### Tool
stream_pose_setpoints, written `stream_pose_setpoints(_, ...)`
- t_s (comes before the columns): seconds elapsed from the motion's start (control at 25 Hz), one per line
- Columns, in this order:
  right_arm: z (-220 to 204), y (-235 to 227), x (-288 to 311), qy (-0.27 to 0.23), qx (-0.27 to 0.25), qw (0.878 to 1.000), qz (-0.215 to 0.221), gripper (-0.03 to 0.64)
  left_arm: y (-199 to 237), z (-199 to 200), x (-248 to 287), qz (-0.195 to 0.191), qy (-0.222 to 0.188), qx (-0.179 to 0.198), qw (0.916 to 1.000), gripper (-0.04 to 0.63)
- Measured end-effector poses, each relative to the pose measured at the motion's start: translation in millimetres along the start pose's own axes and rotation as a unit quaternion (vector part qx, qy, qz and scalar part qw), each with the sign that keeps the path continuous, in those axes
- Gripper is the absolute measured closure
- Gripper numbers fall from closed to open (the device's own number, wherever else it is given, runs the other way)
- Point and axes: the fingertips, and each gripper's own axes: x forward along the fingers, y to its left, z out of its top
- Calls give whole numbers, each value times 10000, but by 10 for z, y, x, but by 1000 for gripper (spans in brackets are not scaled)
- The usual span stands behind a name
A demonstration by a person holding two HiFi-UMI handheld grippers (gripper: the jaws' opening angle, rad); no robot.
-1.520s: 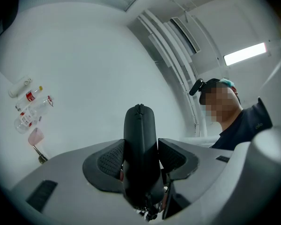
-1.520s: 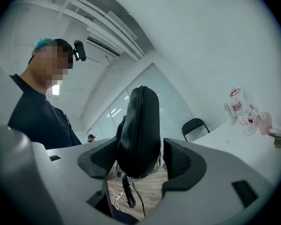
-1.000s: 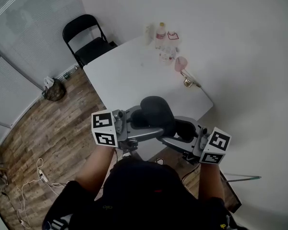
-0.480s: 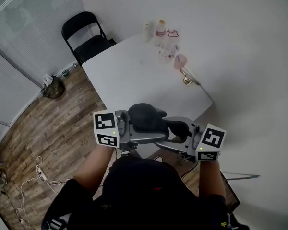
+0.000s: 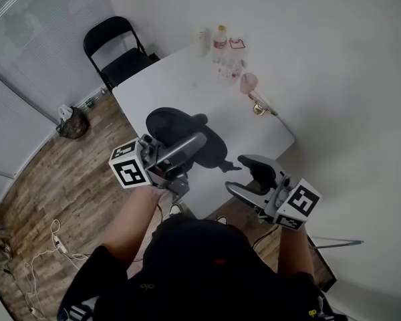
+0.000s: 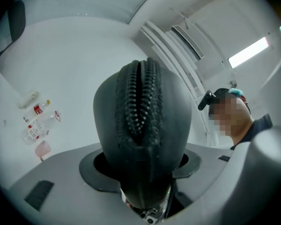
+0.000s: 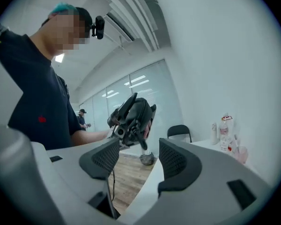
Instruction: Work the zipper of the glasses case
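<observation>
The black, rounded, hard-shelled glasses case (image 6: 143, 139) is hanging in the air above the near edge of the white table (image 5: 187, 89), lodged between the jaws of the left gripper (image 6: 140, 167). Those jaws are closing on it, with their dark pads pressing on its two flanks, so the case is being pinched end-on. Its zipper (image 6: 139, 102) is facing along the jaws. The two rows of teeth are standing apart with a dark gap between them from the far end of the case down to near the pads. By that, the opening seems largely done. I cannot tell where the slider is sitting, nor whether the last stretch near the jaws is undone.

To the right, well apart from the case, the right gripper (image 7: 138, 161) is idling with its jaws spread and nothing between them. It is pointing left toward the case. To run the zipper back, it would likely have to take hold of the slider.

At the table's far end, clear plastic bottles (image 5: 220, 42) and a pink cup (image 5: 248, 82) are standing together. A black folding chair (image 5: 117, 49) is standing on the wooden floor (image 5: 67, 179) at the far left.
</observation>
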Motion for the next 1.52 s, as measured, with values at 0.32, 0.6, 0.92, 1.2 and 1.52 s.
stream_pose_setpoints(0.32, -268, 3, 298, -161, -384, 9937, -1043, 495, 60, 124, -43, 538, -202, 260, 9980, 315)
stream_pose_setpoints(0.6, -160, 66, 546, -389, -551, 9890, -1319, 509, -12, 146, -27, 684, -265, 516, 9960, 316)
stream_pose_setpoints(0.92, -34, 20, 693, -496, -451, 9866, -1488, 566, -3, 153, -38, 788, -268, 588, 9948, 316)
stream_pose_setpoints(1.2, -35, 11, 690, -351, -567, 9860, -1531, 598, 2, 159, -47, 914, -248, 689, 9931, 316)
stream_pose_setpoints(1.52, -69, -103, 598, -17, -890, 9810, -1726, 598, 61, 119, -62, 1034, -108, 695, 9922, 319)
